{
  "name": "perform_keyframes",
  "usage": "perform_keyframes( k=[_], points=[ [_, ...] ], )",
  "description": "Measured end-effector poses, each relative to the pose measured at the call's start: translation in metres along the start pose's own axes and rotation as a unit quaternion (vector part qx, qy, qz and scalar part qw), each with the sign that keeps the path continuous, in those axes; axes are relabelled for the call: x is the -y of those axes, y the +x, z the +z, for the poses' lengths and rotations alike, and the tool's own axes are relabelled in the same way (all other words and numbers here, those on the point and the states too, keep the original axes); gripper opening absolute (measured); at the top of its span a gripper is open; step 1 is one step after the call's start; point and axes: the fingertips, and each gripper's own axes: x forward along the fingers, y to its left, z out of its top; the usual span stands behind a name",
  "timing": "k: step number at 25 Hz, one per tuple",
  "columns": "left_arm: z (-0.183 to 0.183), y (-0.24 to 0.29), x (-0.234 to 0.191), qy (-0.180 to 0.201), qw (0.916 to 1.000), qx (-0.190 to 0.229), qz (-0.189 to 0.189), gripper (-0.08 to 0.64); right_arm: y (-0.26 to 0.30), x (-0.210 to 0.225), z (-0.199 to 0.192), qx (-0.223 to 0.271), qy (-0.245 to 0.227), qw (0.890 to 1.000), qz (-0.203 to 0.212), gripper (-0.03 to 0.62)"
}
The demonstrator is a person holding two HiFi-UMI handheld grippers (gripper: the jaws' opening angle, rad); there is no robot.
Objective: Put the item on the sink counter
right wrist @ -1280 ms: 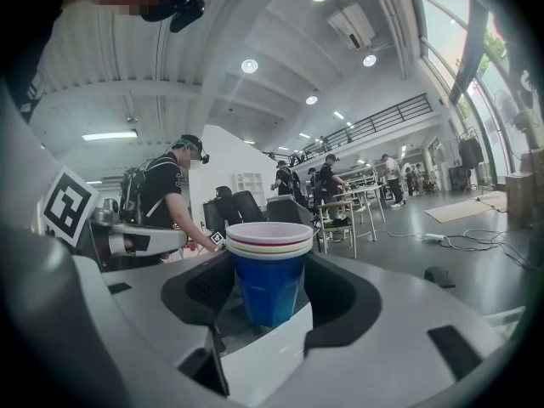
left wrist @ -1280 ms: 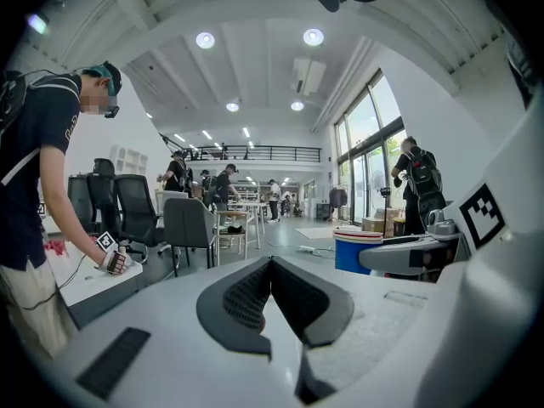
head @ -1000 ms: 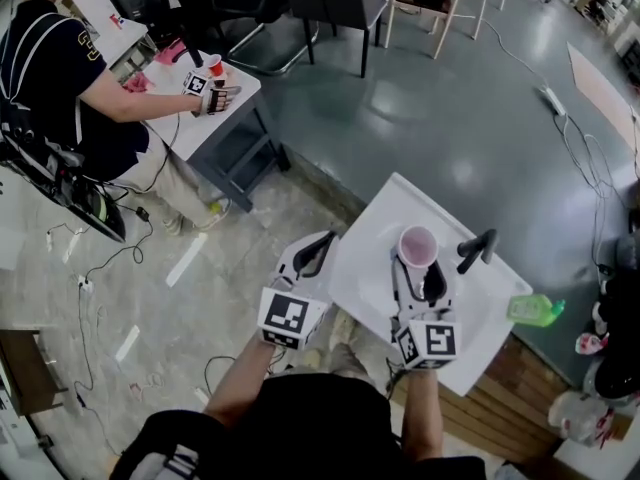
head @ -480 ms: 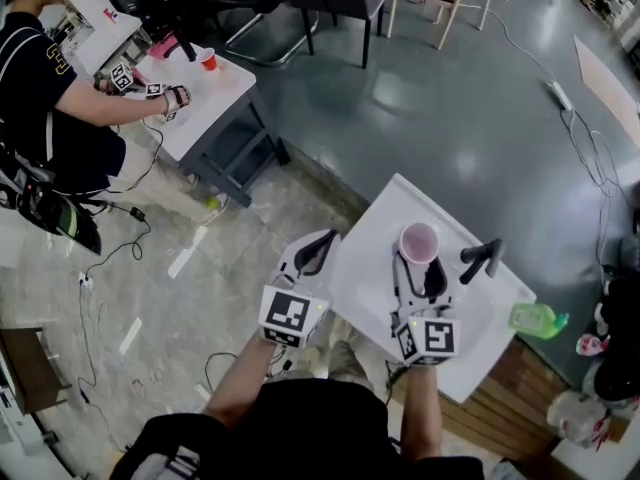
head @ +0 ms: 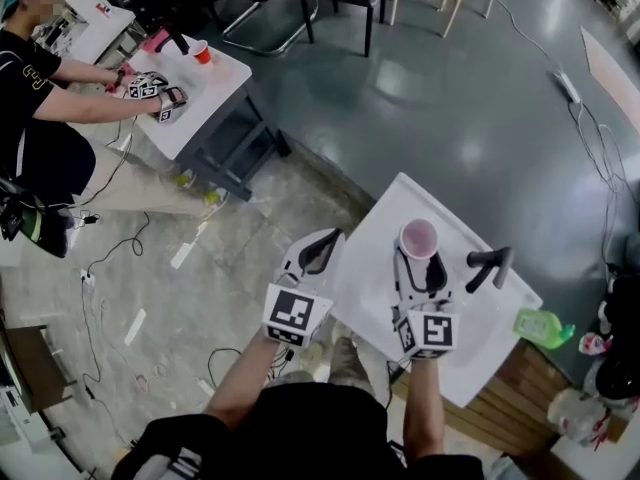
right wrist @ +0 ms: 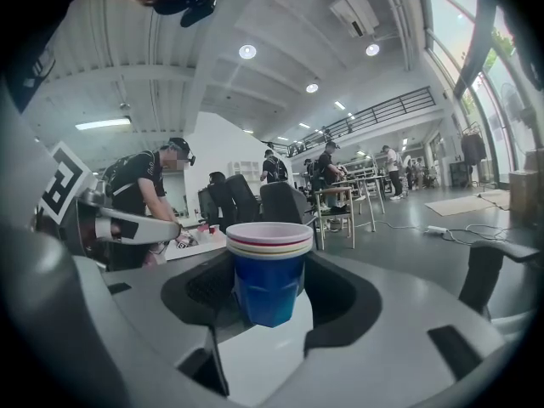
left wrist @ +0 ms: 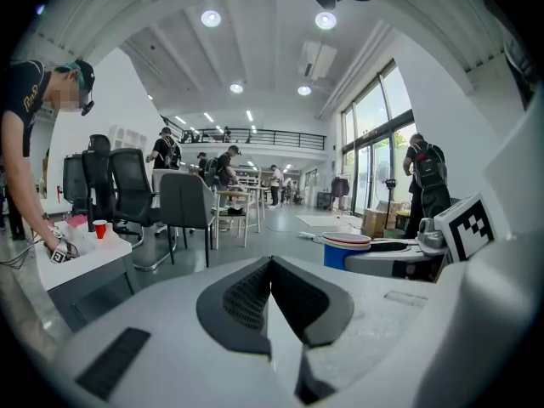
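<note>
Over the white sink counter (head: 362,280), your right gripper (head: 421,270) is item one. Its jaws stand wide and press on both sides of a stack of cups (head: 418,239): blue outside, pink inside from above, with red and yellow rims showing under the white top rim. In the right gripper view the stack (right wrist: 269,270) sits upright between the two dark pads of that gripper (right wrist: 270,300). No view shows whether its base touches the counter. Item two is your left gripper (head: 318,252), just beside the counter's left edge and over the pale floor. The left gripper view shows its jaws (left wrist: 270,270) pressed together with nothing between them — clenched on air. That same view catches the stack of cups (left wrist: 346,248) off to the right, in the other gripper. Item three is a black faucet (head: 489,264), which stands on the counter to the right of the cups, near but apart from them. Item four is a green bottle (head: 539,323), which lies at the counter's far right edge, well apart from the cups. Item five sits in the upper left of the head view — a person (head: 40,88) sits at a separate white table (head: 205,90) with a red cup (head: 202,52) on it, well apart from your counter. Grey office chairs (left wrist: 184,208) stand on the dark floor behind it.
</note>
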Motion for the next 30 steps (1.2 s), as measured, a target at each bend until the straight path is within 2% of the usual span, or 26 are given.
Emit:
perform_keyframes(
  k=[11, 14, 18, 23, 27, 30],
  points=[
    [-0.021, 0.031, -0.007, -0.005, 0.9998, -0.018, -0.005, 0.003, 0.031, 0.012, -0.025, -0.012, 0.000, 1.000, 0.007, 0.256],
    [-0.027, 0.039, -0.012, -0.003, 0.9997, -0.022, -0.005, 0.003, 0.039, 0.015, -0.031, -0.031, -0.001, 1.000, 0.003, 0.256],
    [-0.038, 0.048, -0.012, -0.010, 0.9994, -0.033, -0.001, 0.003, 0.047, 0.023, -0.042, -0.022, -0.001, 1.000, 0.006, 0.256],
    [-0.046, 0.059, -0.015, -0.016, 0.9988, -0.046, -0.004, 0.003, 0.059, 0.028, -0.052, -0.041, 0.000, 0.999, 0.003, 0.256],
    [-0.054, 0.068, -0.016, -0.021, 0.9984, -0.053, -0.003, 0.003, 0.069, 0.035, -0.055, -0.025, -0.004, 1.000, 0.005, 0.256],
    [-0.060, 0.074, -0.017, -0.026, 0.9979, -0.058, -0.002, 0.003, 0.074, 0.039, -0.064, -0.037, 0.005, 0.999, 0.003, 0.256]
  ],
)
